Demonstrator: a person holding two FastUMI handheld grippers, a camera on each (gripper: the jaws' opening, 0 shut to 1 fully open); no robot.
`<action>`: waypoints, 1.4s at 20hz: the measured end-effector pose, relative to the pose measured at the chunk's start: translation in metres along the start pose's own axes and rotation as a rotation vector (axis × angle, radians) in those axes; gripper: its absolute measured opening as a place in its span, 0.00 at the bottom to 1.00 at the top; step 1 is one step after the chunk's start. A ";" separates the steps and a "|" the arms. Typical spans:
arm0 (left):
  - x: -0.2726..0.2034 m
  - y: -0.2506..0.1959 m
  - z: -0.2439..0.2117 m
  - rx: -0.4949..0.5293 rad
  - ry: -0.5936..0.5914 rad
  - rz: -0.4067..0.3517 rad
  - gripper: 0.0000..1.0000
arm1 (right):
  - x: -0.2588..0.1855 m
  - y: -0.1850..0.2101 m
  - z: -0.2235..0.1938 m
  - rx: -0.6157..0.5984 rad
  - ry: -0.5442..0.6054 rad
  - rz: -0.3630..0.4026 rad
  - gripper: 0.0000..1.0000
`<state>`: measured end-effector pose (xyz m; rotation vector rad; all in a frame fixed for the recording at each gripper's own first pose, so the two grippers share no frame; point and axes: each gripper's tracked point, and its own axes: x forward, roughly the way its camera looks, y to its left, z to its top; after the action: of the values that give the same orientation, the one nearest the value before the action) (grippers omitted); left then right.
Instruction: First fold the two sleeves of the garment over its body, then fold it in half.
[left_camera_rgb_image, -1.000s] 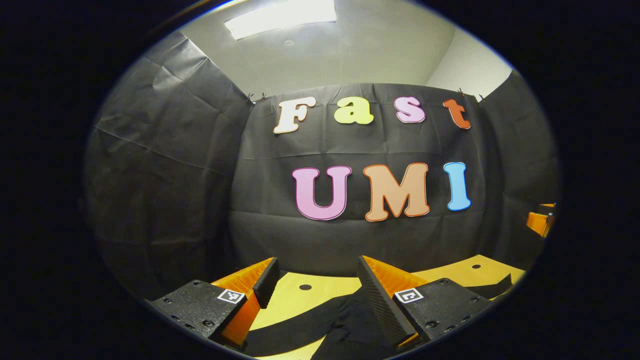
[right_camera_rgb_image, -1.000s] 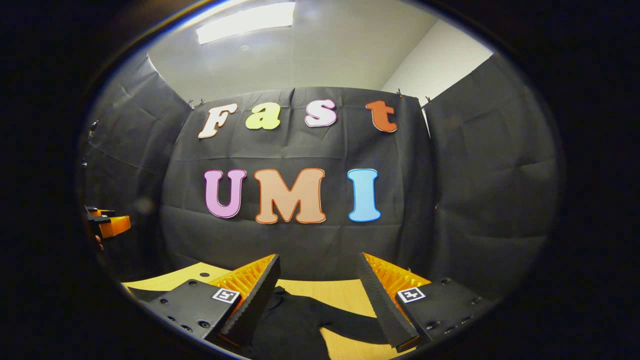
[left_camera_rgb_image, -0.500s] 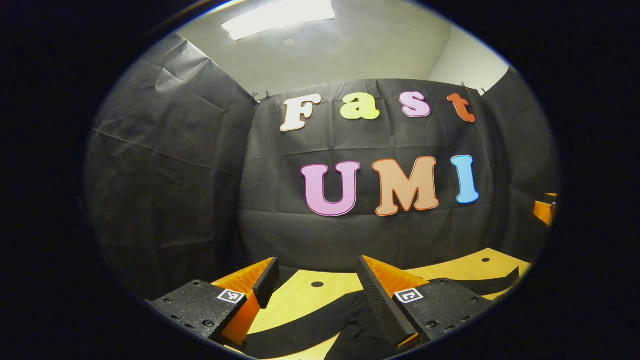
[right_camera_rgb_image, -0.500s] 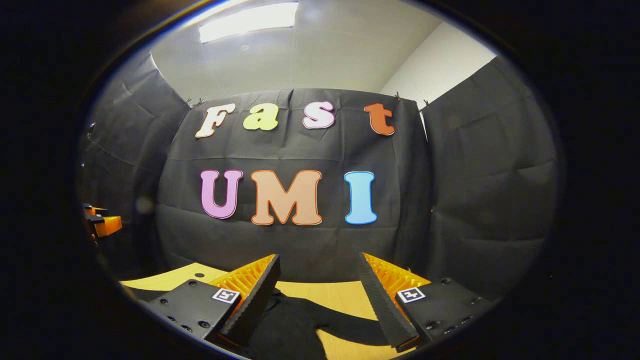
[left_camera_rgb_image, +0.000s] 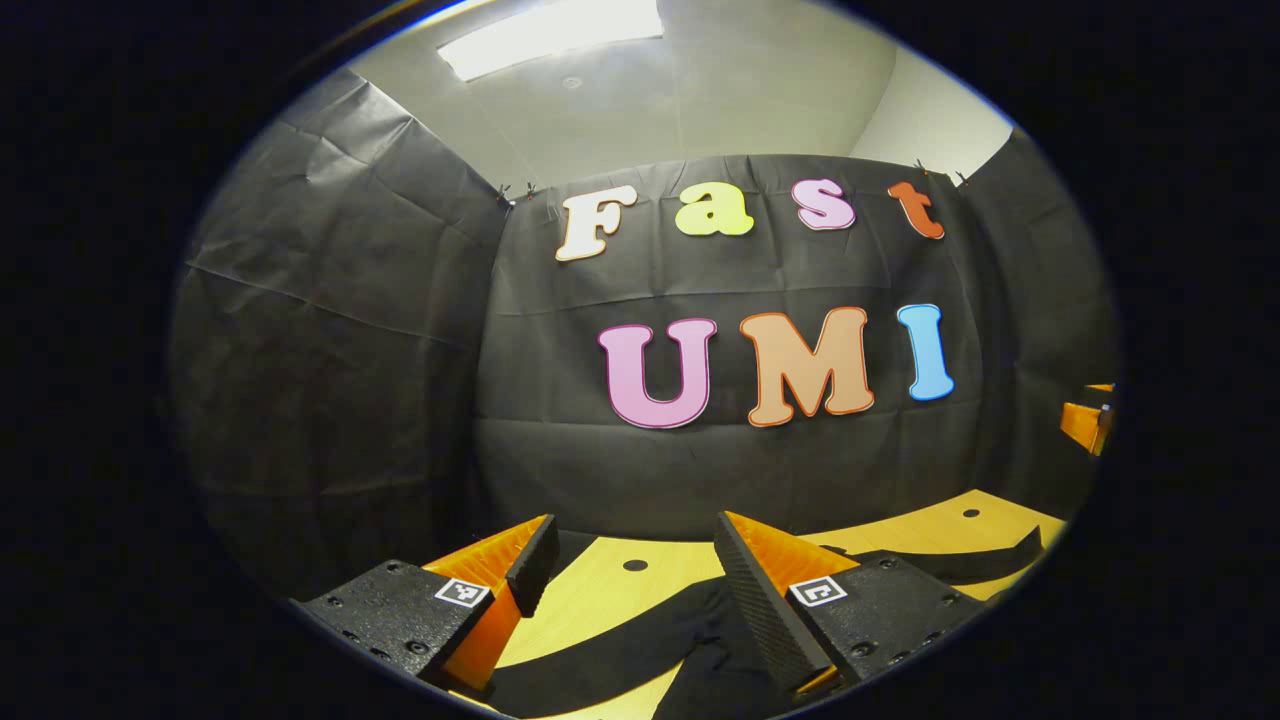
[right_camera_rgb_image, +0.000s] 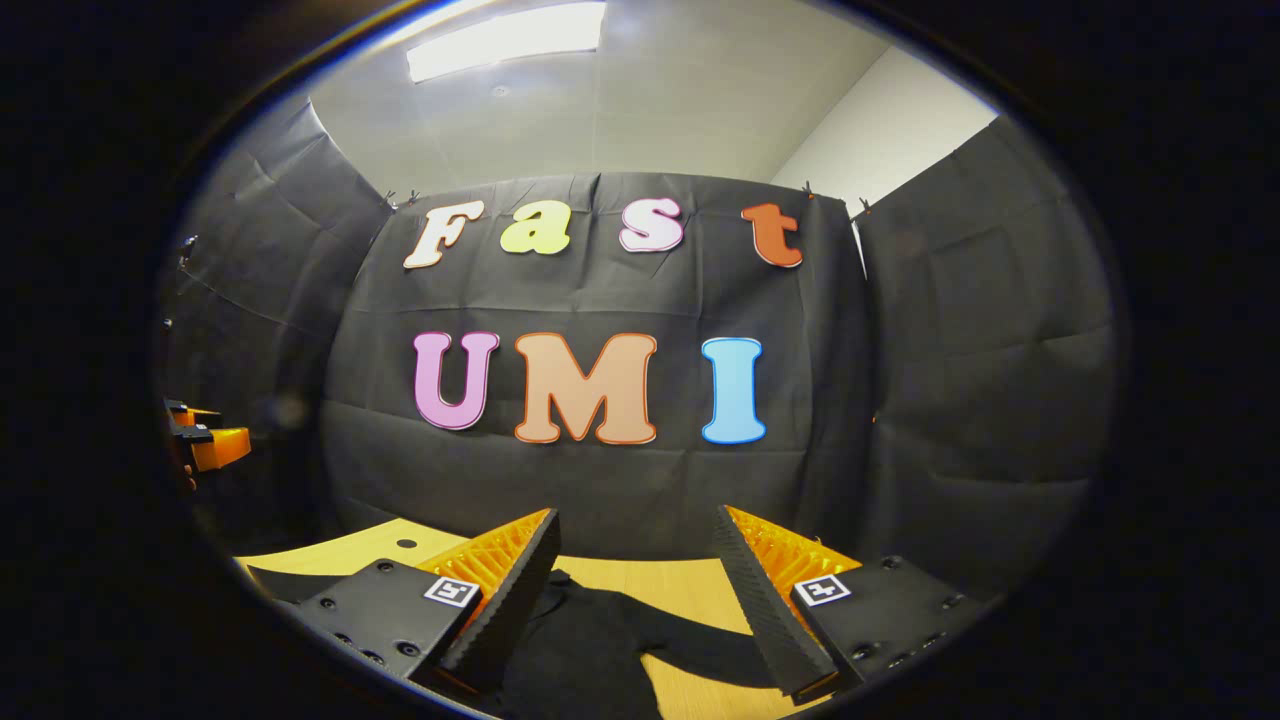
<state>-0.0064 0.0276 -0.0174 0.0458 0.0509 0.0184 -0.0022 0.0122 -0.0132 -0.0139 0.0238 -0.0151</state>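
Item: black garment (right_camera_rgb_image: 590, 640), lying flat on the yellow wooden desk (right_camera_rgb_image: 690, 590), low in both gripper views. In the right gripper view a sleeve (right_camera_rgb_image: 700, 645) runs out to the right across the wood, under the gap between the fingers. In the left gripper view a dark band of the garment (left_camera_rgb_image: 610, 650) crosses the desk below the fingers; which part it is cannot be told. Sleeves not yet folded, judging by the spread cloth.

Left gripper (left_camera_rgb_image: 630, 560): jaws wide apart, holding nothing, above the cloth and apart from it.

Right gripper (right_camera_rgb_image: 640, 550): jaws wide apart, holding nothing, above the garment.

Each gripper appears at the edge of the other's view, well apart.

Surroundings: holes in the desk (left_camera_rgb_image: 635, 566); black cloth wall behind.

Risks, as judged:
- Both cameras look mostly at the wall, so little cloth is in sight; a descent may miss the sleeve end.
- Jaws closing on flat cloth may pinch two layers, dragging the body along.
- Black on black hides the sleeve edges where cloth overlaps.
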 end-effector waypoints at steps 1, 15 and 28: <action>0.000 0.001 0.000 0.001 0.004 0.005 0.93 | -0.001 0.000 -0.001 -0.002 0.004 0.003 0.98; 0.007 -0.010 0.001 -0.003 0.009 -0.019 0.92 | 0.000 -0.007 0.003 -0.017 0.005 0.010 1.00; 0.016 -0.010 -0.008 0.000 0.042 0.012 0.93 | 0.026 -0.085 -0.030 0.008 0.063 -0.104 0.98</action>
<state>0.0092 0.0183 -0.0267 0.0457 0.0924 0.0318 0.0217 -0.0732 -0.0425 -0.0067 0.0864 -0.1195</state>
